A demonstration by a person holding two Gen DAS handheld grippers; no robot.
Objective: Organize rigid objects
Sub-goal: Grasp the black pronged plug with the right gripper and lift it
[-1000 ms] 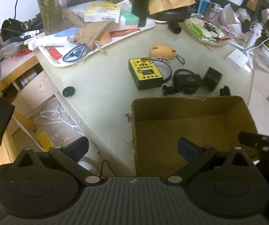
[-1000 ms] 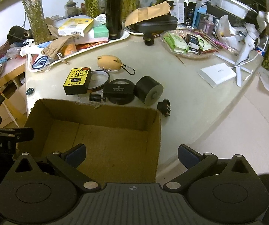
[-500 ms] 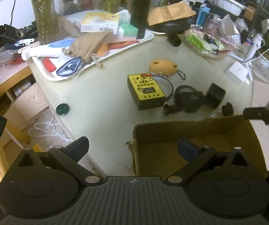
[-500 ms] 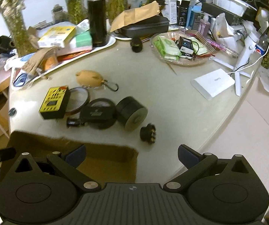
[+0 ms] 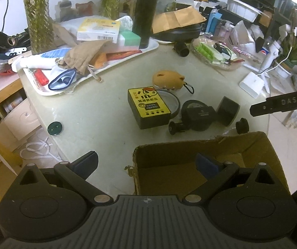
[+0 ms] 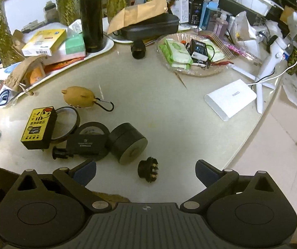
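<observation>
A row of small items lies on the pale round table (image 5: 98,103): a yellow-topped black box (image 5: 148,108) (image 6: 39,127), a tan pig-shaped case with a clip (image 5: 168,79) (image 6: 79,97), a tape ring (image 6: 67,123), a flat black round device (image 5: 198,114) (image 6: 91,140), a black cylinder (image 5: 228,108) (image 6: 127,143) and a small black knob (image 5: 242,125) (image 6: 148,170). An open cardboard box (image 5: 190,151) stands at the near edge. My left gripper (image 5: 146,165) hangs open over the box's left wall. My right gripper (image 6: 145,171) is open, with the knob between its fingers' line.
A white tray (image 5: 127,62) piled with boxes, a cloth bag and a black flask (image 5: 145,14) fills the back left. A plate of packets (image 6: 192,58), a white power brick (image 6: 230,99) and a white stand (image 6: 273,51) sit at the right. A green disc (image 5: 54,128) lies near the left edge.
Both grippers have moved forward over the table, so the cardboard box has slid down and nearly out of the right wrist view. The small items now lie closer. Both stay open.
</observation>
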